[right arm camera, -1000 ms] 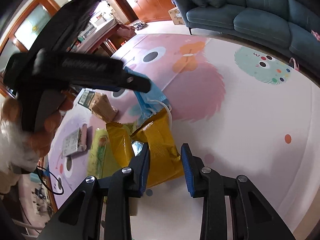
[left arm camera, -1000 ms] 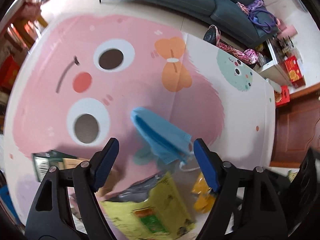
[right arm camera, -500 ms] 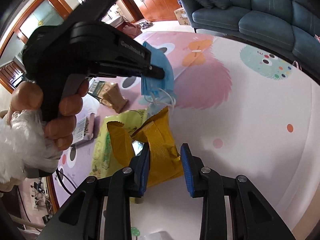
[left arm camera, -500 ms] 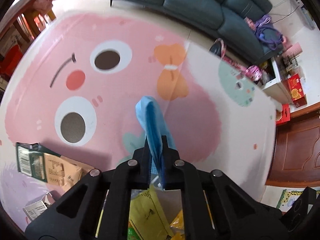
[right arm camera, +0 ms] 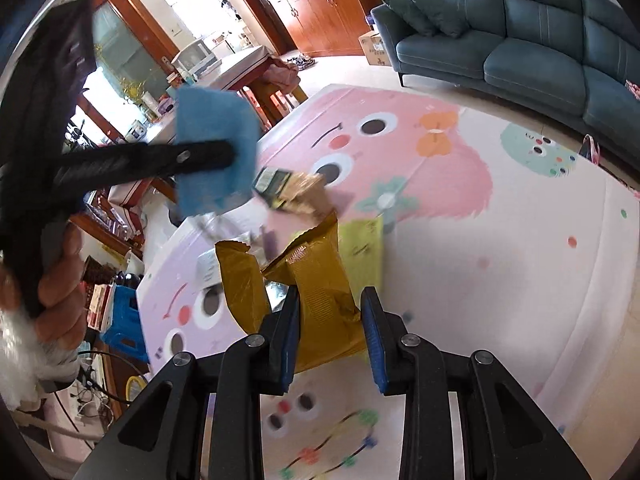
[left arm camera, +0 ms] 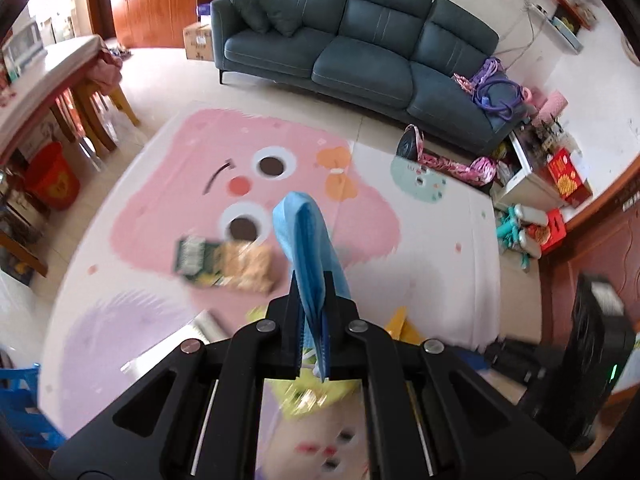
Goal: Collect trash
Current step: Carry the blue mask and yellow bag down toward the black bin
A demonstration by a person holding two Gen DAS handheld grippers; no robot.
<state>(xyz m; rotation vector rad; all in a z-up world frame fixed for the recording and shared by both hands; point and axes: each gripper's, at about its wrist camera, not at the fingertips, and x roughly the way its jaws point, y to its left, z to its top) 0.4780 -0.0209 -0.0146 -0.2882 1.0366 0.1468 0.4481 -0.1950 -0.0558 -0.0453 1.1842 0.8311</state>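
Since a second ago: left gripper [left arm camera: 313, 322] went from wide open over the blue face mask [left arm camera: 308, 248] to clamped on it and lifted clear of the play mat [left arm camera: 440, 280]; the camera is now much higher, with the whole room in view. The right gripper [right arm camera: 329, 340] has barely changed.

Left tongs: fingers fully closed, pinching the folded mask near its lower edge. The mask is soft pleated fabric, standing up beyond the fingertips.

Right tongs: part open, blue pads [right arm camera: 376, 340] either side of a crumpled gold foil snack bag [right arm camera: 320, 300]. Can't tell whether the pads actually touch the foil or merely straddle it.

Relative to the gold bag: a yellow-green flat wrapper [right arm camera: 362, 248] lies just behind it on the mat, and a tan-and-dark-green crumpled packet [right arm camera: 292, 192] lies further back. A white carton [right arm camera: 208, 268] is just left of the bag, blurred.

View differences: the right wrist view shows the left tongs from the side [right arm camera: 218, 156] with the mask hanging as a flat blue rectangle [right arm camera: 216, 152], plus the person's hand [right arm camera: 52, 280] on the handle. The left wrist view shows the mask edge-on, the green packet [left arm camera: 224, 264] and a blurred yellow wrapper [left arm camera: 312, 392] below the fingers.

Far: teal sofa [left arm camera: 360, 40], wooden cabinets [right arm camera: 320, 4].
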